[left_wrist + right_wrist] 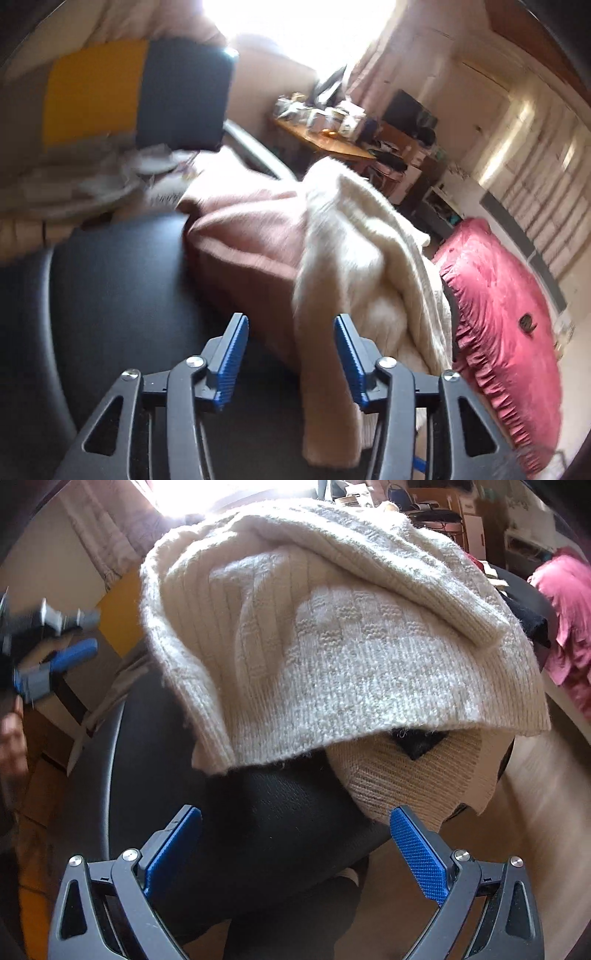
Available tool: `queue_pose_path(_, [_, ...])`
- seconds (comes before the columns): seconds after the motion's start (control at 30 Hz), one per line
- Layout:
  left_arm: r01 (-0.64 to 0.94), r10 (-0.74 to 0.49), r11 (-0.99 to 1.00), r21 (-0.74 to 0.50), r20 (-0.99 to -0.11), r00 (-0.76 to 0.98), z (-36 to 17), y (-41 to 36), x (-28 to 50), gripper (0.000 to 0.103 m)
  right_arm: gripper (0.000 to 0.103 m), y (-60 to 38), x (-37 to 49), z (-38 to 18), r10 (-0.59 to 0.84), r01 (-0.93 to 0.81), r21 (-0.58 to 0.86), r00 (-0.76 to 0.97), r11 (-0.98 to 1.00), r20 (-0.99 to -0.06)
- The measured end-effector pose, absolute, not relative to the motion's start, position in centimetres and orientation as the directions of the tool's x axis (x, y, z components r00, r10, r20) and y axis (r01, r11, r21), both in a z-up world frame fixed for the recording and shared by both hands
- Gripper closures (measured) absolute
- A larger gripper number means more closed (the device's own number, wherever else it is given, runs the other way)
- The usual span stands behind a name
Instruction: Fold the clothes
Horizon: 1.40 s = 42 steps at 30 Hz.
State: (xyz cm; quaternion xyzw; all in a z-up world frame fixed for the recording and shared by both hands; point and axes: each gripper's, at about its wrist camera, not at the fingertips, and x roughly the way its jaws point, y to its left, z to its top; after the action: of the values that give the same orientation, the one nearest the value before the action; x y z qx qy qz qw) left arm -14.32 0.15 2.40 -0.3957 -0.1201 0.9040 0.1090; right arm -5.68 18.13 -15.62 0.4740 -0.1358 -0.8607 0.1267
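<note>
A cluttered, sunlit bedroom: bright window far off, a crowded wooden desk (325, 142) behind, and a red ruffled quilt (506, 295) at the right. In the left wrist view a black round seat (122, 280) carries a heap of knitwear: a pink sweater (243, 236) lying against a cream sweater (354, 236) whose one sleeve trails down near the camera. The left gripper (291, 354) is spread, its blue pads apart with nothing between them; the sleeve hangs just beside the right pad.

In the right wrist view the cream sweater (332, 635) fills the frame, rumpled, draped over a beige knit (406, 779). The right gripper (295, 849) is spread wide and empty, near the beige hem.

Judging from the heap, folding has barely started: nothing lies flat or squared. No readable writing or brand shows.
</note>
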Motion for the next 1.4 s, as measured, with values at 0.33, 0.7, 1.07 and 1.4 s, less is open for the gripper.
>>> queue_pose_path(0.33, [-0.163,0.242,-0.97,-0.181,-0.783,-0.573,0.2,5.5,-23.6,0.078,0.0,16.7,-6.5,-17.7,-0.321,0.121,0.302,-0.494,-0.946,-0.808])
queue_pose_path(0.7, [-0.124,0.368,-0.906,-0.405,-0.61,-0.702,4.3,-0.1,-14.1,0.099,0.0,20.0,-5.1,-17.1,-0.302,0.091,0.299,-0.519,-0.95,-0.8])
queue_pose_path(1.07, [0.109,0.329,-0.842,-0.528,-0.663,-0.672,-3.1,-9.7,-0.5,0.099,0.0,14.2,-2.7,-15.4,-0.328,0.164,0.285,-0.527,-0.944,-0.784])
queue_pose_path(1.4, [0.381,0.113,-0.814,-0.438,-0.763,-0.637,-9.7,-19.9,10.3,0.103,0.0,8.5,-1.3,-17.8,-0.344,0.235,0.264,-0.434,-0.935,-0.833])
